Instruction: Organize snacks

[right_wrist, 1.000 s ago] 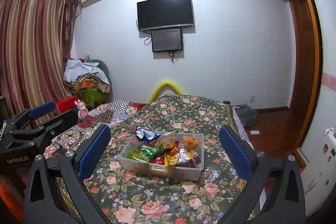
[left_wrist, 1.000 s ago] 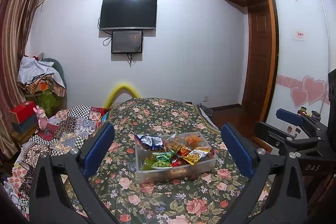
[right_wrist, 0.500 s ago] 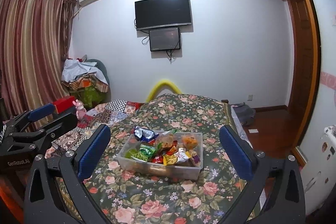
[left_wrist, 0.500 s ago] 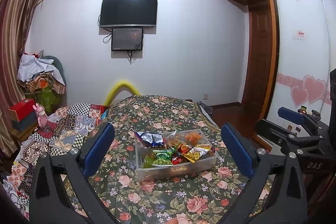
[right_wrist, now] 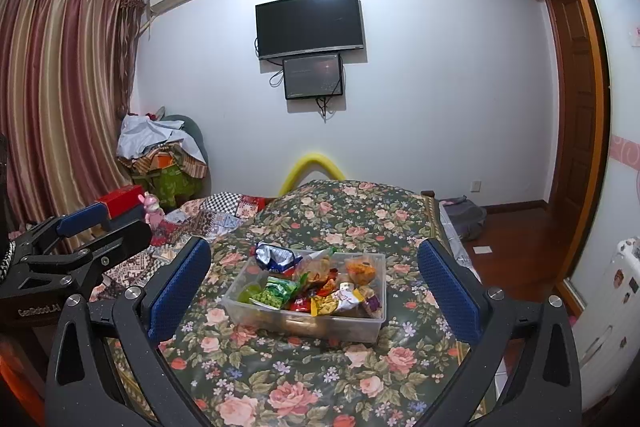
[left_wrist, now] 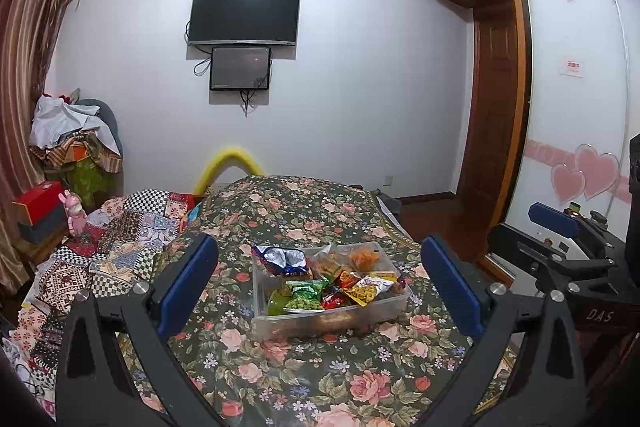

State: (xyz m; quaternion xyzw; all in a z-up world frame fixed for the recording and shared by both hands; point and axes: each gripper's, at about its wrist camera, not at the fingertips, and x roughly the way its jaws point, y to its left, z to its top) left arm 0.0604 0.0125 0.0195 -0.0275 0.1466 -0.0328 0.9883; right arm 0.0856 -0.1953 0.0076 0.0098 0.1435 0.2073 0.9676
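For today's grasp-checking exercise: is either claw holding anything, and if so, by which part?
Nothing is held. The left claw and right claw are both open and empty, short of the clear plastic bin of snack packets.

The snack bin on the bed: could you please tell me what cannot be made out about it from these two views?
- Lower snacks: in both views the top packets cover them, and the clear bin wall only blurs them.
- Packet labels: too small in both views.
- Blue packet: left wrist view cannot settle whether it rests on the rim or inside.
- Bin's far wall: hidden by heaped snacks.
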